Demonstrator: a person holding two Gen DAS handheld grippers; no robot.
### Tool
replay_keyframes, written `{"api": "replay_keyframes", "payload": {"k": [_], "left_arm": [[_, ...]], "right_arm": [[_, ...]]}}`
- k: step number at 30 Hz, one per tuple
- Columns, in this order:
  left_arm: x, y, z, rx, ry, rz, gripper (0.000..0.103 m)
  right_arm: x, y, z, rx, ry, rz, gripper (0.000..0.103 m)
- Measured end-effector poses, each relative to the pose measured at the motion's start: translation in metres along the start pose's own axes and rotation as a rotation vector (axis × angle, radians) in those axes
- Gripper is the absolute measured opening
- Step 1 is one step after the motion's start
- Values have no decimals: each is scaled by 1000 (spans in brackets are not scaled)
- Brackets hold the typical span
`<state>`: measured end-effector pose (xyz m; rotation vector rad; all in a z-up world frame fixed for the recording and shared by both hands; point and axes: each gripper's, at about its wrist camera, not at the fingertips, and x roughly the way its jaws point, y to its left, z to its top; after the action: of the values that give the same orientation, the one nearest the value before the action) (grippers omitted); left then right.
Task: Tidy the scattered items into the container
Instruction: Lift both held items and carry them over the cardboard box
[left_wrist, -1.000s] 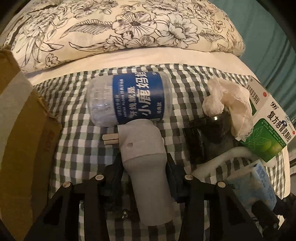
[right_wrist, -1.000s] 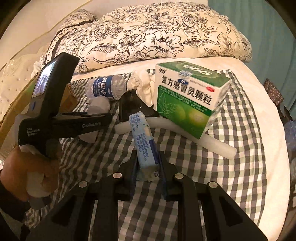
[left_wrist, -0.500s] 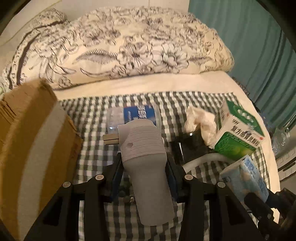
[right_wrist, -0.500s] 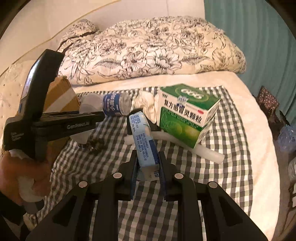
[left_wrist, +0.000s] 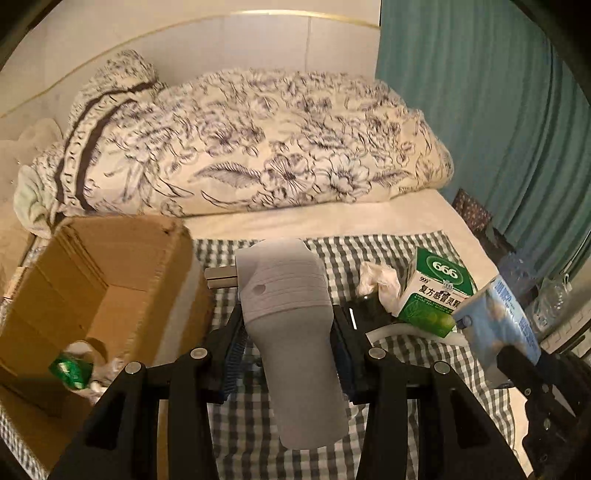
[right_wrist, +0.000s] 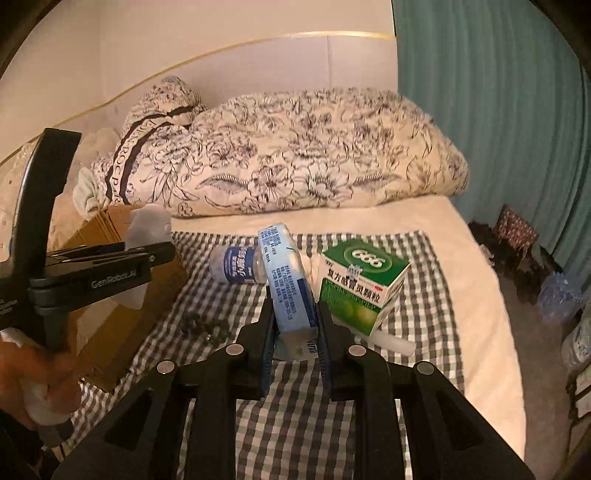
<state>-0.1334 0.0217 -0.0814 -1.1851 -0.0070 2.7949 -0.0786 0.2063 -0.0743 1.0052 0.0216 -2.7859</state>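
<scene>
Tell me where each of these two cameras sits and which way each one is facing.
Left wrist: sits on the left gripper, looking forward and down over the checked cloth towards the floral duvet; its black fingers clamp a grey plug-in device, brown cardboard box on the left.
Right wrist: sits on the right gripper, facing the same way; its fingers clamp a light blue tissue pack; the person's hand shows.
Shared: green medicine box, duvet, cloth, cardboard box, both held items.

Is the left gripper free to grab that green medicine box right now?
Probably not as things stand: the left gripper is already shut on a grey plug-in device, so its jaws are full. The green medicine box itself sits uncovered on the checked cloth.
</scene>
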Motion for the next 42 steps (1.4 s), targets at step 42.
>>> {"api": "replay_keyframes", "payload": {"k": [42], "left_arm": [[-124,91,-15,-75,-149,134,44]], "right_arm": [[-76,113,32,-94,-178,57,20]]}}
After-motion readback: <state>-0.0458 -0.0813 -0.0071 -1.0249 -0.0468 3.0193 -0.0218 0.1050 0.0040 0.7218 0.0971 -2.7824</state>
